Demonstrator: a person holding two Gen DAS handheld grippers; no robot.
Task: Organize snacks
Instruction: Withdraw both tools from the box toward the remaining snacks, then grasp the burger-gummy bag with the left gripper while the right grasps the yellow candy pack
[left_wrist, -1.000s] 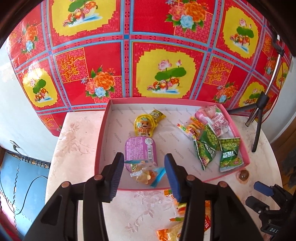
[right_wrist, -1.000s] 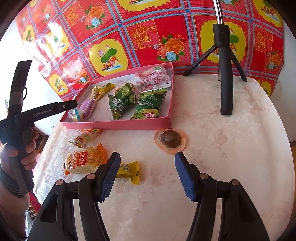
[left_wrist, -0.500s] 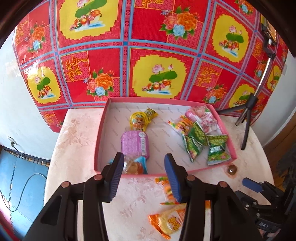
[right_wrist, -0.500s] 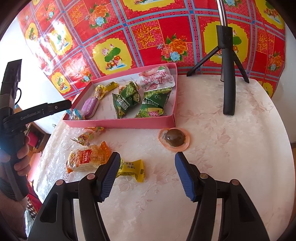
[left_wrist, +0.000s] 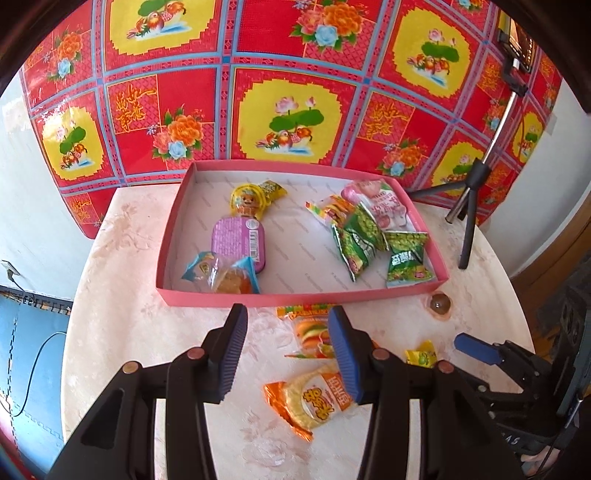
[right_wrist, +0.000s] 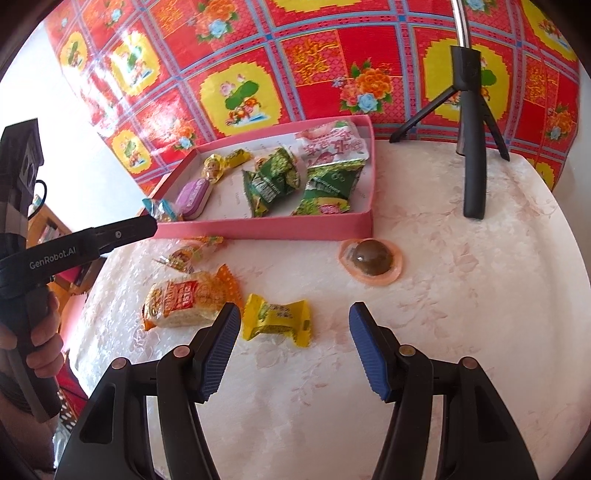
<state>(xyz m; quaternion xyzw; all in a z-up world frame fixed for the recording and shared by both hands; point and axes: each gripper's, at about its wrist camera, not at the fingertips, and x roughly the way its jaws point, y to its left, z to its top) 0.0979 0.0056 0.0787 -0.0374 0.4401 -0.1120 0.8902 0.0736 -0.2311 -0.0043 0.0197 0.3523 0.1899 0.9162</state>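
Note:
A pink tray (left_wrist: 295, 297) (right_wrist: 295, 224) holds several snacks: a purple cup (left_wrist: 238, 242), a blue-ended candy (left_wrist: 221, 275), green packets (left_wrist: 364, 240) and a pink pouch (left_wrist: 382, 205). On the table in front lie a burger gummy packet (left_wrist: 312, 332), an orange bread packet (left_wrist: 317, 400) (right_wrist: 188, 301), a yellow candy (right_wrist: 275, 319) and a round brown jelly (right_wrist: 371, 260). My left gripper (left_wrist: 288, 354) is open and empty above the table just in front of the tray. My right gripper (right_wrist: 293, 350) is open and empty, close behind the yellow candy.
A black tripod (right_wrist: 471, 147) stands on the round white table (right_wrist: 461, 314) right of the tray. A red and yellow flowered cloth (left_wrist: 295, 92) hangs behind. The table edge curves close on the left.
My left gripper has drawn back out of the tray, leaving the blue-ended candy in its front left corner. My right gripper has moved closer to the yellow candy.

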